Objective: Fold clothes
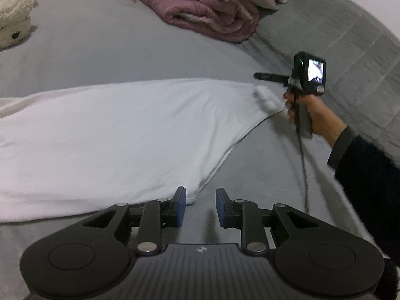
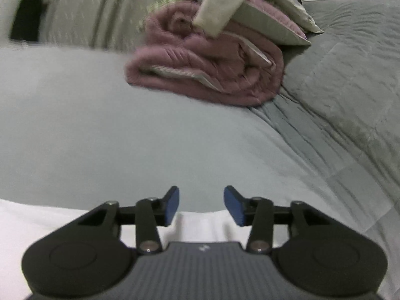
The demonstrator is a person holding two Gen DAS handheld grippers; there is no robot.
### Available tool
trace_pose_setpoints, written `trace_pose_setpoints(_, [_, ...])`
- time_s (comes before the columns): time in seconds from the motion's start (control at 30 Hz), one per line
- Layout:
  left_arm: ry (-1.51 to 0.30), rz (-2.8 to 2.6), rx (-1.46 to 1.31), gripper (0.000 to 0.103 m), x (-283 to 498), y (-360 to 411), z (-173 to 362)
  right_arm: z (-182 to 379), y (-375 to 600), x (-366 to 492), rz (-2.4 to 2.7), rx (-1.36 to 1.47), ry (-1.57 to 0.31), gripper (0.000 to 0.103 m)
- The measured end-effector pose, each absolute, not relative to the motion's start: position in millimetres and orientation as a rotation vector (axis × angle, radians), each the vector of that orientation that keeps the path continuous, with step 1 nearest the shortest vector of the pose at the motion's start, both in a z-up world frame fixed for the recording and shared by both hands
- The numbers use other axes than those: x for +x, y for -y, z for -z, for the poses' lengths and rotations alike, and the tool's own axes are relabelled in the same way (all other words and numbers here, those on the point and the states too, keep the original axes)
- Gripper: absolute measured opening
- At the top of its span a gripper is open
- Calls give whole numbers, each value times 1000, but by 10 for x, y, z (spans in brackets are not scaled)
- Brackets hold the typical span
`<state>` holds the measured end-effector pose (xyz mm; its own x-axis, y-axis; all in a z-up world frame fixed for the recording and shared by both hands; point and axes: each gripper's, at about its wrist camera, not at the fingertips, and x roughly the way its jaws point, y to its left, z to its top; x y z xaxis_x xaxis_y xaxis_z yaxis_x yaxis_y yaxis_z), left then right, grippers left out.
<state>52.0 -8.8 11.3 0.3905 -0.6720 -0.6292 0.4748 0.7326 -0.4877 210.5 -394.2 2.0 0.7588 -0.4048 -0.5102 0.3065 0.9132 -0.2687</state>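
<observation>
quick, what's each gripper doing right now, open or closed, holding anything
Left gripper: open, empty, beside the white garment corner.
Right gripper: open, empty, over the garment's edge.

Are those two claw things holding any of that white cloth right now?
No. Both the left gripper and right gripper have open jaws, gripping nothing; the white garment lies loose.

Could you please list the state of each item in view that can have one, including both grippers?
left gripper: open, empty, at the near corner of the white garment.
right gripper: open, empty, over the garment's far edge.
white garment: spread flat on the bed, not yet folded.
mauve blanket: folded and bundled, with pale cloths on top.
plush toy: lying on the bed.
</observation>
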Motion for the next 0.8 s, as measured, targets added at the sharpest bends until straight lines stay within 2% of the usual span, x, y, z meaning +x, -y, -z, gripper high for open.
trace_pose_setpoints(0.1, [-903, 725, -277, 24, 488, -61, -220, -77, 3615, 1871, 286, -142, -591, 49])
trace_pose_setpoints(0.47, [-959, 192, -488, 23, 709, -1015, -155, 97, 1770, 1345, -117, -222, -656, 51])
trace_pose_setpoints(0.8, [-1017, 99, -672, 23, 753, -1322, 95, 199, 1104, 673, -180, -248, -710, 54])
